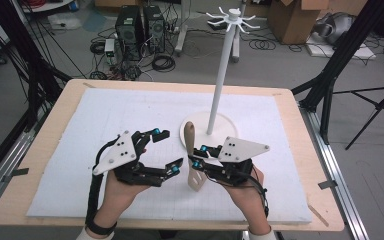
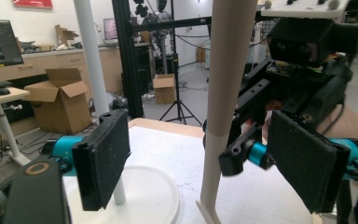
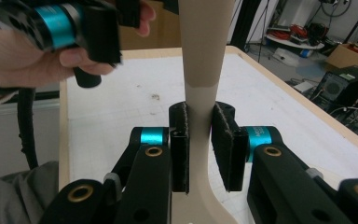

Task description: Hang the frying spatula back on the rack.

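Each hand carries a black two-jaw tool: the left gripper [image 1: 161, 150] and the right gripper [image 1: 198, 156] share the same build, with a grey three-cornered plate on top (dotted with small dark screws), turquoise metal collars behind flat black rubbery pads [image 2: 103, 156], and brass-coloured rings set into the black link arms. A thick black cable [image 1: 94, 195] trails from the left one past a dark wristband and a white cuff.

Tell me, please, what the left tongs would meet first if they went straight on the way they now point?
Probably the beige spatula held upright in the right tongs; it stands between the open left tongs, though depth is unclear.
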{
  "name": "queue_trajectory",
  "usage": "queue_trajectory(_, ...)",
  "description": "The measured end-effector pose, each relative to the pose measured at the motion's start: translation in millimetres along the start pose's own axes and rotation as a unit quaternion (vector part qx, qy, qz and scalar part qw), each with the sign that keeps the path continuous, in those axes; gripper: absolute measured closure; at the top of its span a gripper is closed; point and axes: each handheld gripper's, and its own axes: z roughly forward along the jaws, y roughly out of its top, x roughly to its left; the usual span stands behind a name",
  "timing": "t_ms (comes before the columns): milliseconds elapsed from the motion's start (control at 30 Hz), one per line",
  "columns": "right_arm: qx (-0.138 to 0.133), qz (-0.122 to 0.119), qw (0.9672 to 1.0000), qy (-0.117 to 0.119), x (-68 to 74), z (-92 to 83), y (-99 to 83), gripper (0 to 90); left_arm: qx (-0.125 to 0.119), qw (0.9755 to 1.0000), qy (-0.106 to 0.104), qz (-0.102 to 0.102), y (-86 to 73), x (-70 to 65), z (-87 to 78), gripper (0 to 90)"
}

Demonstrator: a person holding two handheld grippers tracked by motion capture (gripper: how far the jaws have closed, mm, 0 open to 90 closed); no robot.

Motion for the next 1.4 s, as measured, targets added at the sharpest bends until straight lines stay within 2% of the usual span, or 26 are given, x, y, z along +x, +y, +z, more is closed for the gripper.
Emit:
queue_trajectory(100, 0.000, -0.001, 1.0000, -0.007, 1.8, 1.1, 0.9, 77.3, -0.003, 1.0000, 0.003, -0.003, 0.5, -4.0, 7.0, 24.3)
queue_trajectory(200, -0.002, -0.002, 0.9999, -0.013, 2.8, 2.2, 1.3, 77.2, -0.005, 0.9998, 0.021, 0.005, 1.5, -9.5, 11.9, 25.7)
queue_trajectory(300, -0.003, -0.003, 0.9999, -0.015, 3.2, 2.5, 1.4, 77.3, -0.006, 0.9996, 0.025, 0.009, 3.3, -13.1, 15.5, 27.5)
queue_trajectory(533, -0.009, -0.004, 0.9997, -0.024, 4.6, 1.7, 1.6, 77.2, -0.010, 0.9986, 0.051, 0.013, 7.4, -15.7, 21.0, 33.1)
queue_trajectory(700, -0.009, -0.002, 0.9991, -0.041, 5.9, 3.2, 0.9, 77.2, -0.020, 0.9965, 0.077, 0.026, 10.0, -22.0, 25.6, 42.2)
queue_trajectory(767, -0.008, 0.004, 0.9989, -0.045, 6.9, 3.7, 0.4, 77.2, -0.012, 0.9953, 0.090, 0.032, 10.2, -24.4, 28.2, 43.8)
queue_trajectory(833, -0.009, 0.004, 0.9988, -0.048, 7.2, 4.4, 0.2, 77.3, -0.014, 0.9945, 0.098, 0.031, 9.5, -25.7, 29.8, 45.4)
queue_trajectory(967, -0.012, 0.006, 0.9985, -0.052, 7.4, 3.7, -0.6, 77.2, -0.014, 0.9951, 0.095, 0.025, 8.5, -26.9, 31.9, 51.3)
queue_trajectory(1200, -0.017, 0.007, 0.9979, -0.062, 7.2, 2.1, -1.0, 77.2, -0.014, 0.9944, 0.100, 0.031, 6.5, -26.5, 35.2, 61.1)
queue_trajectory(1333, -0.017, 0.017, 0.9976, -0.065, 7.4, 3.3, -1.5, 77.2, -0.012, 0.9949, 0.094, 0.034, 5.4, -25.9, 36.9, 67.5)
queue_trajectory(1400, -0.016, 0.018, 0.9973, -0.069, 7.2, 4.0, -2.0, 77.2, -0.011, 0.9955, 0.087, 0.036, 4.7, -26.0, 37.7, 73.6)
